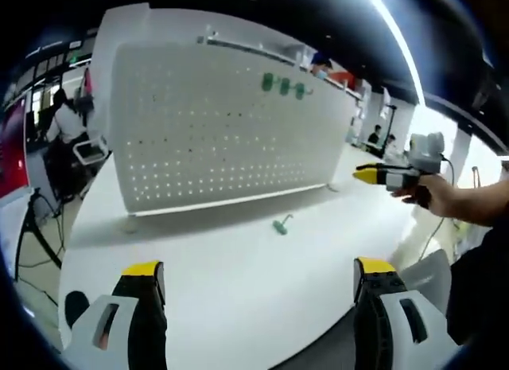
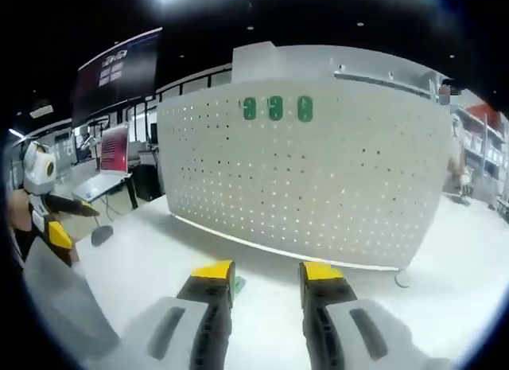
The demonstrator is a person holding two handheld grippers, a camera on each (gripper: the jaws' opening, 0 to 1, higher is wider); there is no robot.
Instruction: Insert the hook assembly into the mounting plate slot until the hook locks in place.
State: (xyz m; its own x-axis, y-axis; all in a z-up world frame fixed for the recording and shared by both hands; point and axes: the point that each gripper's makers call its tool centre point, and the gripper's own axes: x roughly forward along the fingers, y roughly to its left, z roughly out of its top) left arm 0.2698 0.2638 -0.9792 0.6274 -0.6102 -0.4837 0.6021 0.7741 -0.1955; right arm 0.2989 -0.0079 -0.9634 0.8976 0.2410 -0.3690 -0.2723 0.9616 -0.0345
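Observation:
A white pegboard mounting plate stands upright on the white table. Three green hooks hang near its top edge. One loose green hook lies on the table in front of the board; a bit of it peeks beside my right gripper's left jaw. My left gripper is wide open and holds nothing, well short of the loose hook. My right gripper has a narrow gap between its jaws, nothing in it; a hand holds it in the air right of the board.
The left gripper shows at the left edge of the right gripper view. A person sits at a desk left of the board. Monitors and shelves stand in the background. The table's front edge runs close to my left jaws.

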